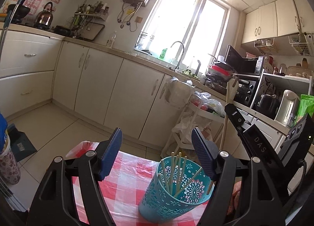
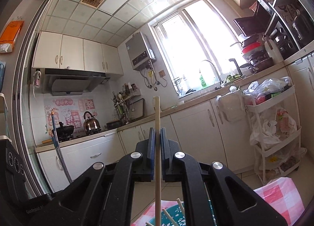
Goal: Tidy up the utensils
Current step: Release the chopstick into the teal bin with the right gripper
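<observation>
A teal cut-out holder point(image 1: 176, 192) with several chopsticks point(image 1: 172, 173) in it stands tilted in view on the red-and-white checked tablecloth point(image 1: 125, 186). My left gripper point(image 1: 157, 147) is open just above and in front of it; the holder sits low between the fingers, near the right pad point(image 1: 202, 153), with no pad pressing on it. My right gripper point(image 2: 156, 134) is shut on the thin handle of a wooden spoon point(image 2: 157, 112), held upright. The spoon's lower end runs down toward the holder point(image 2: 176, 212). From the left wrist the spoon head point(image 1: 233, 86) rises above the right gripper point(image 1: 229, 108).
A white trolley point(image 2: 274, 106) loaded with plastic bags stands against the cabinets just past the table. A floral container point(image 1: 7, 167) is at the far left edge. Counter, sink tap point(image 1: 178, 53) and stove with kettle point(image 2: 91, 123) line the walls.
</observation>
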A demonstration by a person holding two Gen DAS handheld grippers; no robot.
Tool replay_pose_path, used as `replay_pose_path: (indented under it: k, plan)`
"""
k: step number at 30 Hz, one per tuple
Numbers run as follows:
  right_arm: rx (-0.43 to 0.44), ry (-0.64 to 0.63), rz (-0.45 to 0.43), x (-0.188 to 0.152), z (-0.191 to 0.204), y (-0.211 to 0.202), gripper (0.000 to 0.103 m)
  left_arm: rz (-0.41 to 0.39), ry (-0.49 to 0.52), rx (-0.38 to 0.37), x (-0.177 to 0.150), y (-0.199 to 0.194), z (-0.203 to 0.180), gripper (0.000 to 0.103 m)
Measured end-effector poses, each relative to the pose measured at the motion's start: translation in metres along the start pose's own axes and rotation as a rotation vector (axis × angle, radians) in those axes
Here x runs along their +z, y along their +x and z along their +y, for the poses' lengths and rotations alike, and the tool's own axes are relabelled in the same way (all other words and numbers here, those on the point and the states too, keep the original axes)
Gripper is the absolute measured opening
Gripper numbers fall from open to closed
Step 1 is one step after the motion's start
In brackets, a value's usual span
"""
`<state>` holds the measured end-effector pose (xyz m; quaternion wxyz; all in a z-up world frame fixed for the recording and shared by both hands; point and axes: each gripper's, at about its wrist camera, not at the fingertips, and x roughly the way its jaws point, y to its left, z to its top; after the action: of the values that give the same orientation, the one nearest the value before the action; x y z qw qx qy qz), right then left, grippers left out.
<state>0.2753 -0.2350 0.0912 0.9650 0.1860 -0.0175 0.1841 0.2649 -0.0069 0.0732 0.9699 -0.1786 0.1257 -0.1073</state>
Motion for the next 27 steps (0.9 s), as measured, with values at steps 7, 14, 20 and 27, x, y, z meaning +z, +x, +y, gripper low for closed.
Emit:
replay_pose_path:
  k: [7,14,20,27]
  plan:
    - [-0.046,-0.028,0.038,-0.025,-0.005,0.007,0.006,0.019,-0.001,0.009,-0.009,0.011,0.003,0.069]
    - [-0.096,-0.042,0.101,-0.051,-0.010,0.009,0.006,0.019,0.007,0.013,-0.010,0.007,0.002,0.069]
    - [-0.121,-0.055,0.157,-0.066,-0.012,-0.003,0.006,0.023,-0.003,0.015,-0.011,0.002,0.001,0.069]
    - [-0.149,-0.058,0.258,-0.086,-0.016,-0.030,0.025,0.026,0.001,0.002,-0.014,-0.015,-0.007,0.070]
